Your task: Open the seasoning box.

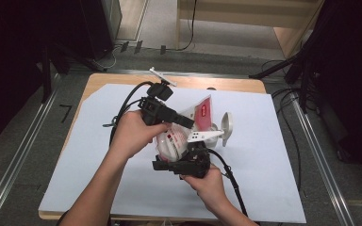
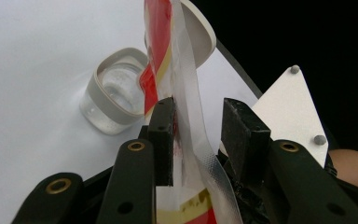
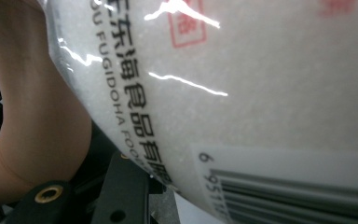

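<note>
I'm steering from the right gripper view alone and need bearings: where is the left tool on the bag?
Observer: The left tool straddles the clear top seal of the bag. One pad sits beside the seal and the other stands off it.
Operator: Anything beyond the bag?
Observer: A grey-rimmed glass container stands on the white sheet, just past the bag's top.
Operator: Does it touch the bag?
Observer: The bag's red edge overlaps the container's rim in the left gripper view, but I can't judge contact.

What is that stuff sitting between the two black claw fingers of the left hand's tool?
In the left gripper view, the bag's clear sealed top edge runs between the left claw's fingers, against one pad.
</note>
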